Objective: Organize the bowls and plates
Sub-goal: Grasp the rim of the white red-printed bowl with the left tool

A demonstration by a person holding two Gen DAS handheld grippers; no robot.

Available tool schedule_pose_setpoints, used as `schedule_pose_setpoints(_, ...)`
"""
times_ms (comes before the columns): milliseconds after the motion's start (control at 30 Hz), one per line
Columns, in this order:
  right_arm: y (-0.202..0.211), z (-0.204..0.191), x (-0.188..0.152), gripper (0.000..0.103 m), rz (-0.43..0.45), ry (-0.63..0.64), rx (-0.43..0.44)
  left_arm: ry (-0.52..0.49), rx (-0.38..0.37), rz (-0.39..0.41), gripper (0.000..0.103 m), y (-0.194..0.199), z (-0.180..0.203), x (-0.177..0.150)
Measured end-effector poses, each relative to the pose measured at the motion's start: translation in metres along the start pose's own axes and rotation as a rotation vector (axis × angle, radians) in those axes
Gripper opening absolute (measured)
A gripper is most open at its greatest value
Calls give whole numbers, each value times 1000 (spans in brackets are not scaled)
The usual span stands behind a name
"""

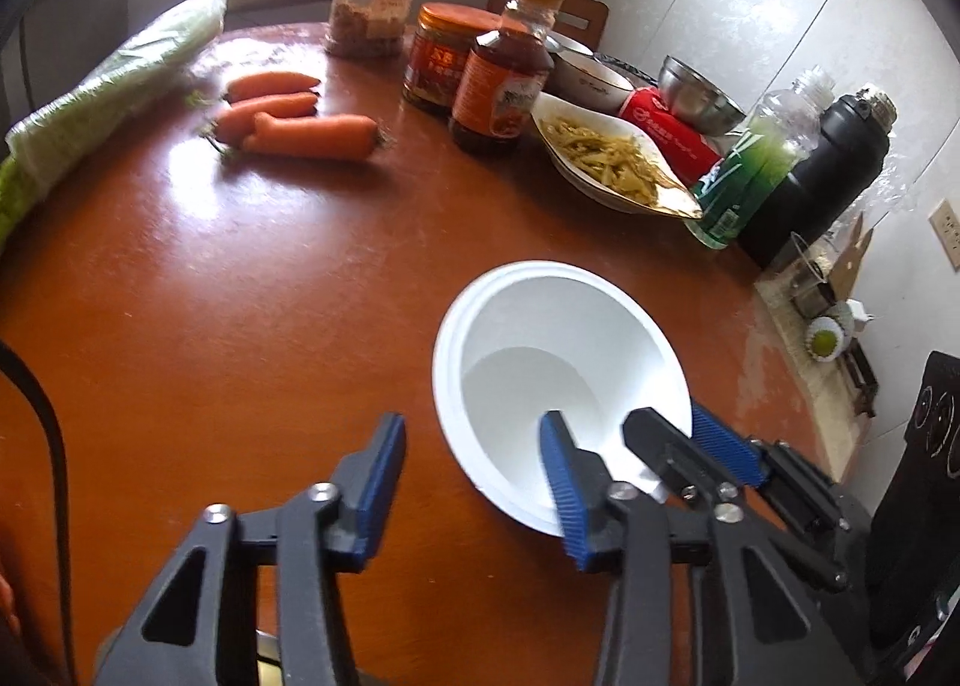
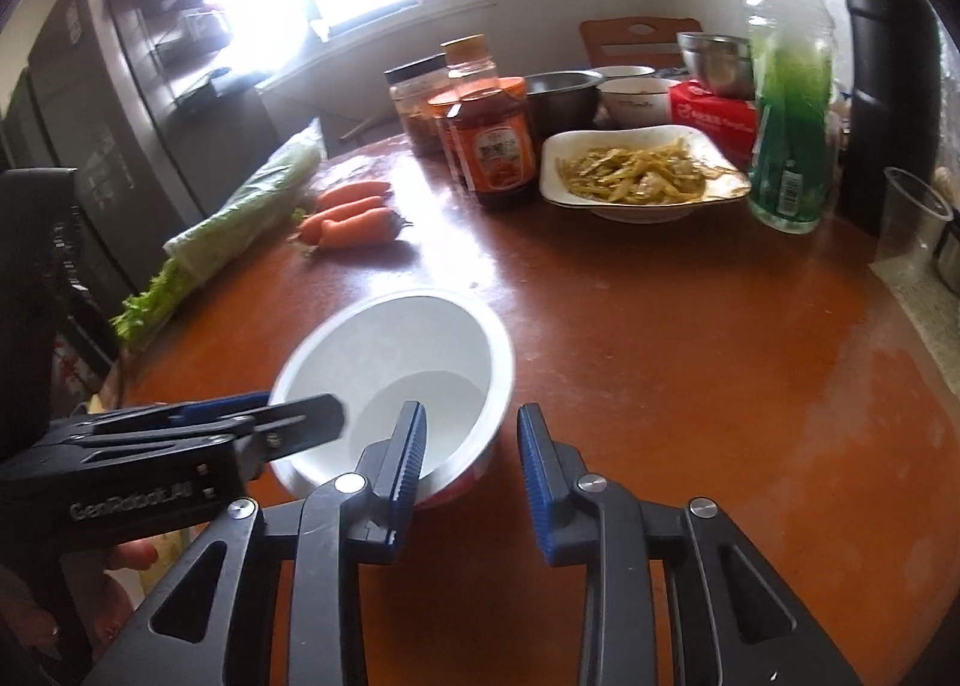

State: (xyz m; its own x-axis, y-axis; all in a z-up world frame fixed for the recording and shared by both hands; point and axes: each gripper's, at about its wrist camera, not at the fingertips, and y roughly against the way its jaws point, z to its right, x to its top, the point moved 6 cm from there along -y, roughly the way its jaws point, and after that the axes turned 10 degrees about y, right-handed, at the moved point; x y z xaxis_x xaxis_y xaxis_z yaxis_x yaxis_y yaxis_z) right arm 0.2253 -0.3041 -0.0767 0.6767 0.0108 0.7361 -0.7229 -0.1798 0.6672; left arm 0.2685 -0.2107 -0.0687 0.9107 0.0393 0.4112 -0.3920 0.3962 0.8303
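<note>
Right, we are looking at the white bowl (image 1: 540, 326) sitting low and right of centre in the left wrist view, on the brown table (image 1: 240, 296). The left gripper (image 1: 473, 421) is straddling the bowl's near left wall, one blue pad inside the bowl and the other outside it. From its own camera the gap is looking wide. In the right wrist view, though, we are seeing those same fingers drawn close with the rim pinched between them, so it is clenching the bowl. The right gripper (image 2: 471, 412) is doing the same on the opposite side, one finger down inside and one outside. The left wrist view is showing it at the lower right, gripping the rim tightly. So both tongs are grasping the one bowl from either side.

We are seeing a red band at the bowl's base in the right wrist view, and the bowl is leaning a little. We cannot tell whether it is resting on the table.

Further back, three carrots (image 1: 300, 128) are lying at the upper left, beside bagged greens (image 1: 108, 92). A sauce bottle (image 1: 498, 86) is standing at top centre. Right of it, a plate of yellowish food (image 1: 606, 158), a steel bowl (image 1: 696, 92), a green bottle (image 1: 744, 176) and a black flask (image 1: 822, 176) are lining the far edge.
</note>
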Motion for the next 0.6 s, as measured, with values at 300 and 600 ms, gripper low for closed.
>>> schedule_pose_setpoints(300, 19, -18, 6, 28, 41, 32, 6, -19, -37, 59, 30, 26, 7, -2)
schedule_pose_setpoints(600, 50, -57, 20, 28, 103, 93, 29, -11, -47, 153, 30, 76, -6, -5)
